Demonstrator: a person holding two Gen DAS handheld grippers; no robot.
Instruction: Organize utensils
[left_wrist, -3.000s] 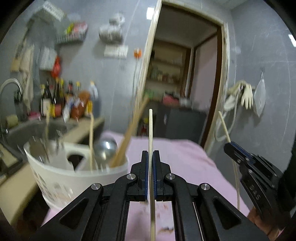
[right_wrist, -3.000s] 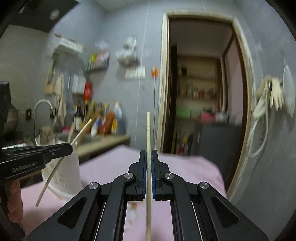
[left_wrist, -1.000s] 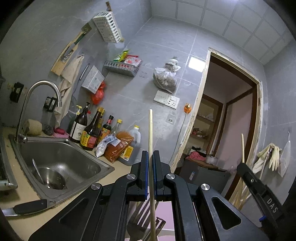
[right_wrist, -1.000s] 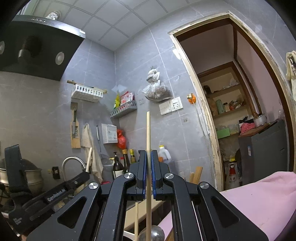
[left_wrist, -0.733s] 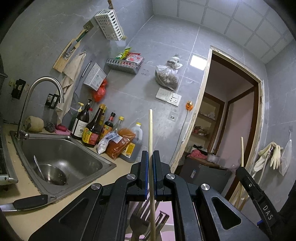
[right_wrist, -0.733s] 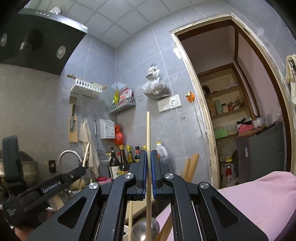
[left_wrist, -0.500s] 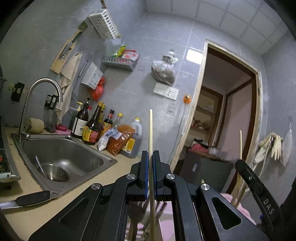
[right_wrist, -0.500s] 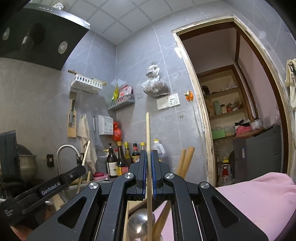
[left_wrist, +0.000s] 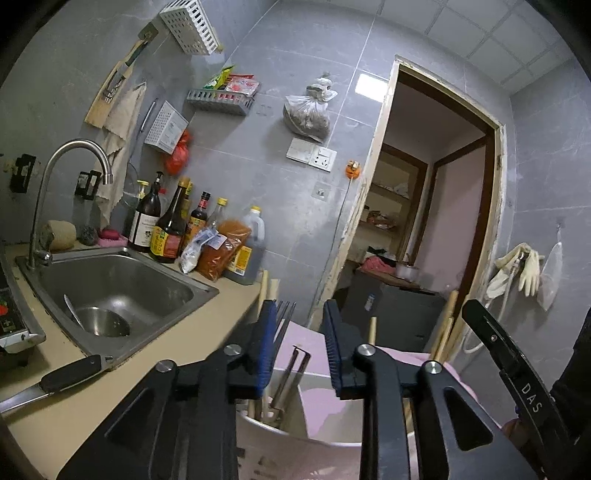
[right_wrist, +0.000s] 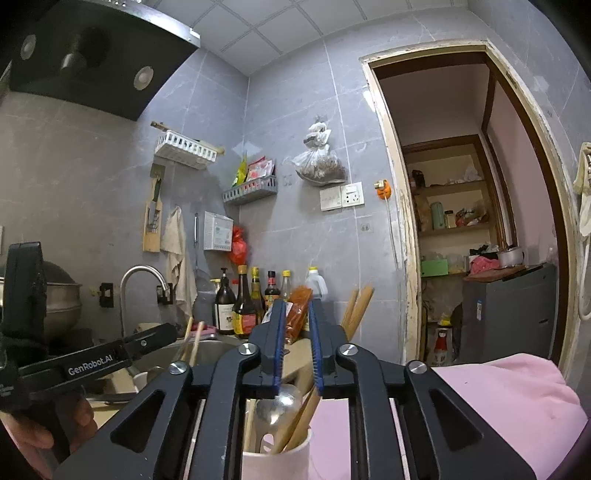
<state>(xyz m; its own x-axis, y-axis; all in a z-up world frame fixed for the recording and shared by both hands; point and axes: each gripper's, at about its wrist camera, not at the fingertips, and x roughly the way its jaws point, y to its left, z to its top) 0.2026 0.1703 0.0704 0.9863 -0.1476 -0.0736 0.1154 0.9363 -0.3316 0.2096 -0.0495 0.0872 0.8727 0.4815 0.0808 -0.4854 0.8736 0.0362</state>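
My left gripper (left_wrist: 299, 347) is open and empty, just above the white utensil holder (left_wrist: 295, 446). Metal fork handles (left_wrist: 291, 373) and wooden chopsticks (left_wrist: 445, 325) stand in the holder. My right gripper (right_wrist: 295, 347) is also open and empty, above the same white holder (right_wrist: 275, 463). In the right wrist view a steel ladle (right_wrist: 275, 406) and wooden chopsticks (right_wrist: 299, 421) stand in it, with wooden handles (right_wrist: 358, 306) rising behind the fingers. The other gripper shows at the right in the left wrist view (left_wrist: 509, 373) and at the left in the right wrist view (right_wrist: 92, 360).
A steel sink (left_wrist: 110, 288) with a tap (left_wrist: 70, 173) lies left, a knife (left_wrist: 55, 380) on the beige counter (left_wrist: 92, 406) beside it. Sauce bottles (left_wrist: 173, 229) line the wall. A pink cloth (right_wrist: 498, 398) covers the surface on the right. A doorway (left_wrist: 436, 221) opens behind.
Both grippers have opened and let go of their chopsticks, which now stand in the white holder. Both views have tilted slightly down toward the holder.
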